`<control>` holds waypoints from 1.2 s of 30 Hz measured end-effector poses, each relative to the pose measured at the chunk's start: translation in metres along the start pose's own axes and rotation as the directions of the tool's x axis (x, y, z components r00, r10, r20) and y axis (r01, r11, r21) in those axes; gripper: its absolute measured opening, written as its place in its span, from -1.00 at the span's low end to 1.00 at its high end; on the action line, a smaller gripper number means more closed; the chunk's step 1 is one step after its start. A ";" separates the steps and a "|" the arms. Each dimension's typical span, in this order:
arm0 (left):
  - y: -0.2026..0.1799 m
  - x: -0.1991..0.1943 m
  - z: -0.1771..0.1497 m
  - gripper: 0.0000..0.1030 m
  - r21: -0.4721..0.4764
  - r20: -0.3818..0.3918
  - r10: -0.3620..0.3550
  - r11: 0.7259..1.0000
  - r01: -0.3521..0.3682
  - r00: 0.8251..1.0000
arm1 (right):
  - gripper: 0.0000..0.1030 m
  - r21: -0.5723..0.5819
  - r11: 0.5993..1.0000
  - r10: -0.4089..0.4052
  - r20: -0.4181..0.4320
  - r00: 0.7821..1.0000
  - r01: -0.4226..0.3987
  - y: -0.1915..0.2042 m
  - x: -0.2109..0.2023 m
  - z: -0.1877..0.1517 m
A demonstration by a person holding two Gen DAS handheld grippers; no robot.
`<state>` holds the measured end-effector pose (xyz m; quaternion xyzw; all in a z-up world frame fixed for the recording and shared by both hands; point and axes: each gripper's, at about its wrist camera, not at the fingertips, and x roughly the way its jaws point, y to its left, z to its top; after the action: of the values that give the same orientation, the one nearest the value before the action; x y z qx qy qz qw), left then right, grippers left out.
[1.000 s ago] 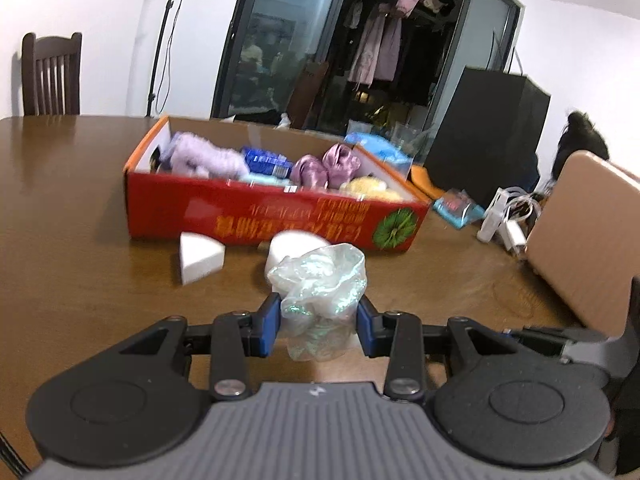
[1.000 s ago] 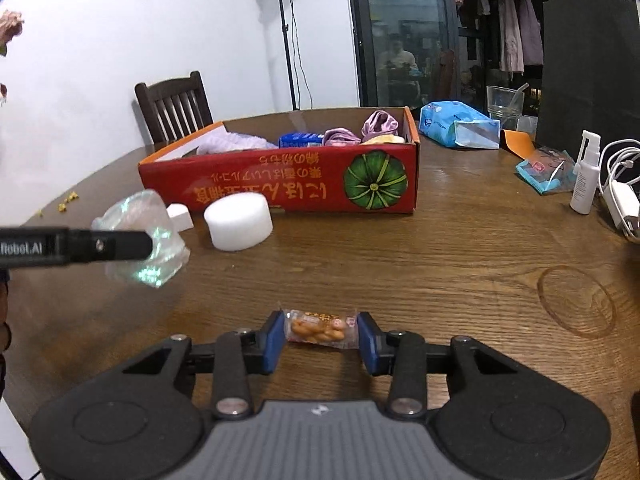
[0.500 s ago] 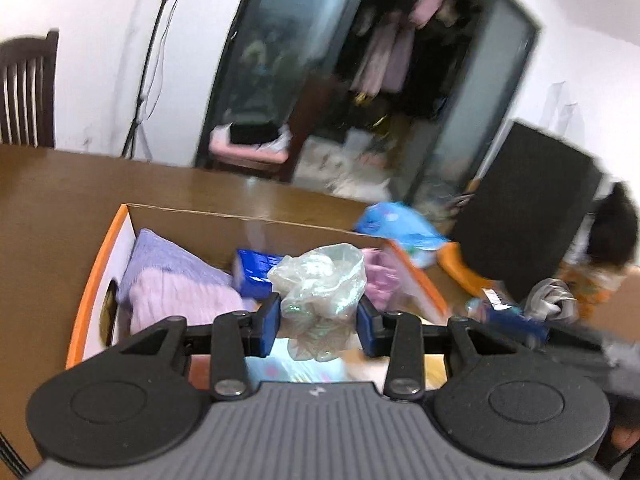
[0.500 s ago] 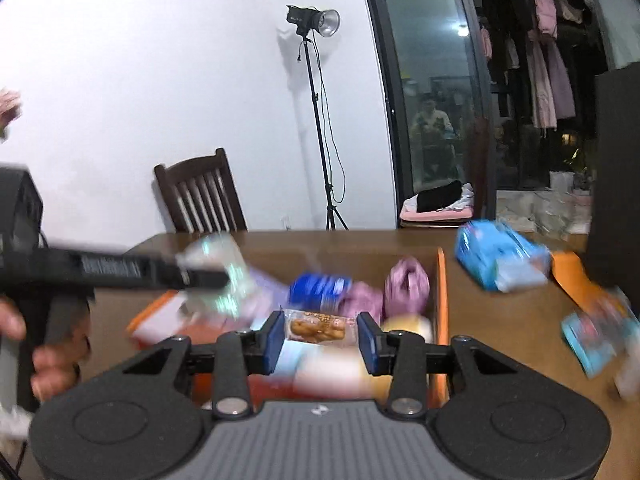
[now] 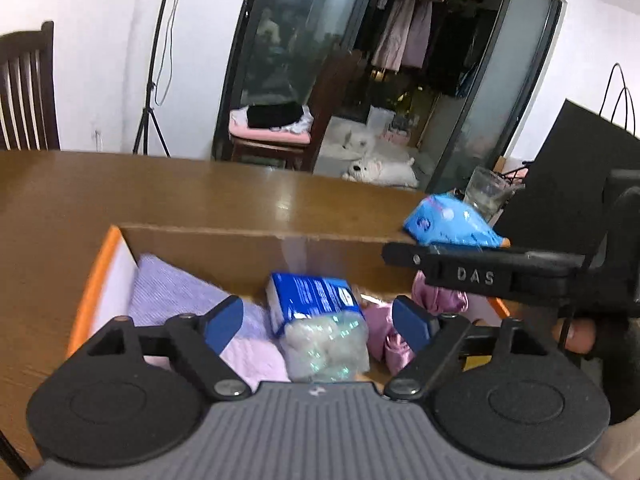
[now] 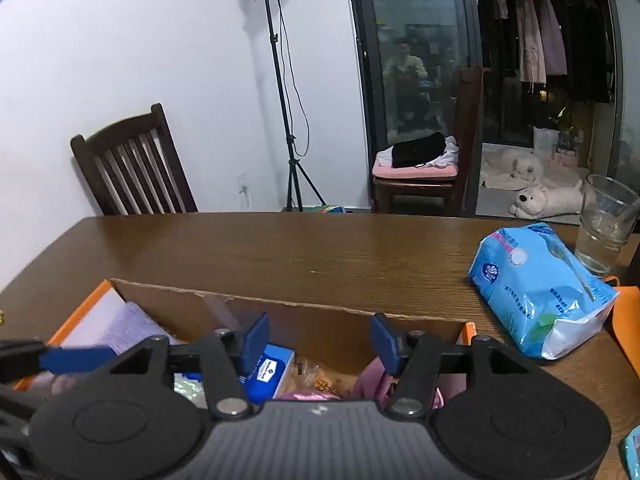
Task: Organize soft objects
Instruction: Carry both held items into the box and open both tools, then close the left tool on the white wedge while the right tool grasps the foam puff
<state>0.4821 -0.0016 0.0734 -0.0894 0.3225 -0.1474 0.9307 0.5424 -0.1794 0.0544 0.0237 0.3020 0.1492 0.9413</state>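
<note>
Now both tongs hang spread wide over the cardboard box (image 5: 256, 236), gripping nothing.

Left gripper (image 5: 318, 322) is released, and the crumpled clear plastic bag (image 5: 326, 346) lies in the box just below its blue pads, against the blue tissue pack (image 5: 314, 294). Right gripper (image 6: 318, 340) gapes too; the small snack packet (image 6: 316, 378) sits in the box beneath it, between the blue pack and the pink cloth (image 6: 374, 380). Lilac towel (image 5: 176, 296) lies left of the left tongs.
</note>
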 end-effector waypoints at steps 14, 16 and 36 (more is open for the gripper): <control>-0.012 -0.110 -0.019 0.65 0.099 0.166 0.091 0.989 -0.108 0.982 | 0.35 -0.054 0.998 -0.005 0.101 0.995 0.010 0.009 -0.109 -0.015; -0.019 -0.136 -0.042 0.69 0.130 0.207 0.105 0.982 -0.134 0.973 | 0.39 -0.063 0.998 0.000 0.123 0.992 0.007 0.013 -0.135 -0.033; -0.022 -0.238 -0.232 0.76 0.029 0.142 0.191 0.980 -0.197 0.971 | 0.65 -0.038 0.996 0.077 0.015 0.997 -0.076 0.068 -0.269 -0.268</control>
<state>0.1539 0.0397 0.0360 -0.0473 0.2610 -0.0559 0.9626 0.1618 -0.2060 -0.0038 0.0190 0.2903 0.1904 0.9376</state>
